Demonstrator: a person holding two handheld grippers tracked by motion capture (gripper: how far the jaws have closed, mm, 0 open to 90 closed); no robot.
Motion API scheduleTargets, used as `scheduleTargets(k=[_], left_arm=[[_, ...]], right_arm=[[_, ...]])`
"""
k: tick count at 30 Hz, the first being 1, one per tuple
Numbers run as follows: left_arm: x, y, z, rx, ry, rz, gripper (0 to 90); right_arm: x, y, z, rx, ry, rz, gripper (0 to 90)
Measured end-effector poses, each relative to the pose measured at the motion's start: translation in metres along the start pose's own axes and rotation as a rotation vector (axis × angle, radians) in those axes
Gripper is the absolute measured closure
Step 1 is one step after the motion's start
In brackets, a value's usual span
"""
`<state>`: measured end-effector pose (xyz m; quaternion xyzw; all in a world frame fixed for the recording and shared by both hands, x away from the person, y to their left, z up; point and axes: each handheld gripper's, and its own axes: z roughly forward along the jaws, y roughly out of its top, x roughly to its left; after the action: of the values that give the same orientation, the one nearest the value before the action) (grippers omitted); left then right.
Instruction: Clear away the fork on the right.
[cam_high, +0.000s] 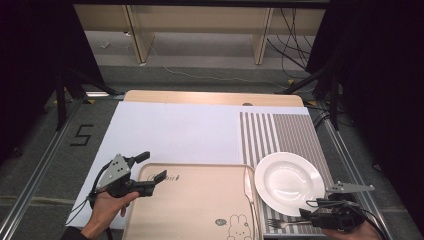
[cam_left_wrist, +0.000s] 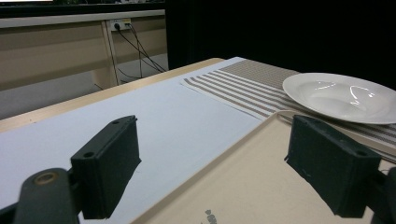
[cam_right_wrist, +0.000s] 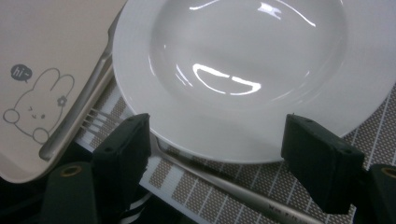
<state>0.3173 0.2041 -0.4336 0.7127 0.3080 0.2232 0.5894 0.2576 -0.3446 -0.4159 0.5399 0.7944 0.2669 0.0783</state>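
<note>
While both grippers are hovering with jaws spread wide and gripping nothing, little looks done so far. The left gripper (cam_high: 150, 166) is sitting at the far left corner of the beige tray (cam_high: 200, 210), one jaw over the tray, the other over the white sheet (cam_high: 175, 130). The right gripper (cam_high: 305, 214) is pointing at the fork (cam_right_wrist: 224, 182), which is lying on the striped placemat (cam_high: 290, 130) just beside the near rim of the white plate (cam_high: 289, 183), tines toward the tray. A knife (cam_high: 248, 187) is resting along the tray's right edge. The plate is sitting bare on the placemat. My guess: the right gripper is lining up to pick up the fork; grasping it and placing it are yet to come. Nothing is lifted off the surface.
</note>
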Motion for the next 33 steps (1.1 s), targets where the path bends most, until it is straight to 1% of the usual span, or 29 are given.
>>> scheduleTargets(k=[1,2,3,4,6,8,9,10,11,13,14,15,16,17,18,19,20,22,23,24,25,26,27,28,29,30,31,32,33], left_arm=[[0.0,0.0,0.0,0.001,0.0,0.0,16.2],[0.0,0.0,0.0,0.001,0.0,0.0,16.2],[0.0,0.0,0.0,0.002,-0.001,0.0,16.2],[0.0,0.0,0.0,0.001,0.0,0.001,16.2],[0.0,0.0,0.0,0.002,0.0,0.0,16.2],[0.0,0.0,0.0,0.002,0.0,0.0,16.2],[0.0,0.0,0.001,0.002,0.0,0.0,16.2],[0.0,0.0,0.0,0.003,-0.001,0.002,16.2],[0.0,0.0,0.0,0.002,-0.001,0.002,16.2],[0.0,0.0,0.001,0.002,-0.002,0.002,16.2],[0.0,0.0,0.001,0.002,-0.002,0.001,16.2],[0.0,0.0,0.001,0.002,-0.002,0.001,16.2],[0.0,0.0,0.0,0.001,-0.002,0.0,16.2],[0.0,0.0,0.0,0.001,-0.002,0.0,16.2],[0.0,0.0,0.0,0.001,-0.002,0.001,16.2],[0.0,0.0,0.0,0.001,-0.002,0.002,16.2],[0.0,0.0,0.001,0.001,-0.003,0.003,16.2],[0.0,0.0,0.001,0.002,-0.003,0.004,16.2],[0.0,0.0,0.001,0.002,-0.003,0.004,16.2],[0.0,0.0,0.001,0.003,-0.003,0.005,16.2],[0.0,0.0,0.001,0.002,-0.003,0.003,16.2],[0.0,0.0,0.001,0.002,-0.004,0.004,16.2],[0.0,0.0,0.001,0.002,-0.003,0.003,16.2],[0.0,0.0,0.001,0.002,-0.003,0.004,16.2],[0.0,0.0,0.001,0.002,-0.004,0.003,16.2],[0.0,0.0,0.001,0.003,-0.004,0.005,16.2],[0.0,0.0,0.001,0.003,-0.004,0.005,16.2],[0.0,0.0,0.001,0.003,-0.004,0.005,16.2],[0.0,0.0,0.001,0.003,-0.004,0.005,16.2]], right_arm=[[-0.003,-0.001,0.001,-0.01,-0.006,-0.029,25.1],[-0.003,-0.001,0.001,-0.01,-0.006,-0.029,25.1],[-0.004,-0.002,0.002,0.0,-0.01,-0.025,25.0],[-0.006,-0.004,-0.002,0.04,-0.005,0.008,25.1],[-0.007,-0.005,-0.002,0.045,-0.006,0.011,25.1],[-0.009,-0.007,-0.002,0.056,-0.015,0.001,25.1],[-0.008,-0.008,-0.001,0.059,-0.018,0.023,25.1],[-0.008,-0.008,0.0,0.064,-0.022,0.022,25.1],[-0.009,-0.009,0.0,0.074,-0.023,0.017,25.1],[-0.013,-0.01,0.003,0.058,-0.018,-0.026,25.1],[-0.015,-0.01,0.003,0.067,-0.016,-0.048,25.1],[-0.014,-0.012,0.005,0.065,-0.025,-0.042,25.1],[-0.014,-0.011,0.005,0.09,-0.019,-0.043,25.1],[-0.013,-0.012,0.006,0.092,-0.017,-0.02,25.3],[-0.013,-0.013,0.007,0.1,-0.027,-0.022,25.4],[-0.012,-0.013,0.009,0.082,-0.019,-0.009,25.6],[-0.012,-0.013,0.01,0.102,-0.023,-0.02,25.7],[-0.011,-0.014,0.011,0.109,-0.029,-0.011,25.7],[-0.013,-0.014,0.013,0.11,-0.03,-0.047,25.7],[-0.012,-0.015,0.014,0.103,-0.02,-0.037,25.7],[-0.01,-0.014,0.014,0.111,-0.024,-0.019,25.7],[-0.009,-0.014,0.015,0.136,-0.018,-0.01,25.8],[-0.009,-0.014,0.015,0.136,-0.018,-0.01,25.8],[-0.011,-0.014,0.019,0.109,-0.019,-0.054,25.8],[-0.009,-0.015,0.02,0.116,-0.019,-0.047,25.8],[-0.009,-0.013,0.021,0.135,-0.016,-0.048,25.9],[-0.006,-0.013,0.022,0.143,-0.012,-0.016,25.9],[-0.006,-0.014,0.022,0.155,-0.012,-0.024,25.9],[-0.004,-0.013,0.023,0.163,-0.014,-0.013,25.9]])
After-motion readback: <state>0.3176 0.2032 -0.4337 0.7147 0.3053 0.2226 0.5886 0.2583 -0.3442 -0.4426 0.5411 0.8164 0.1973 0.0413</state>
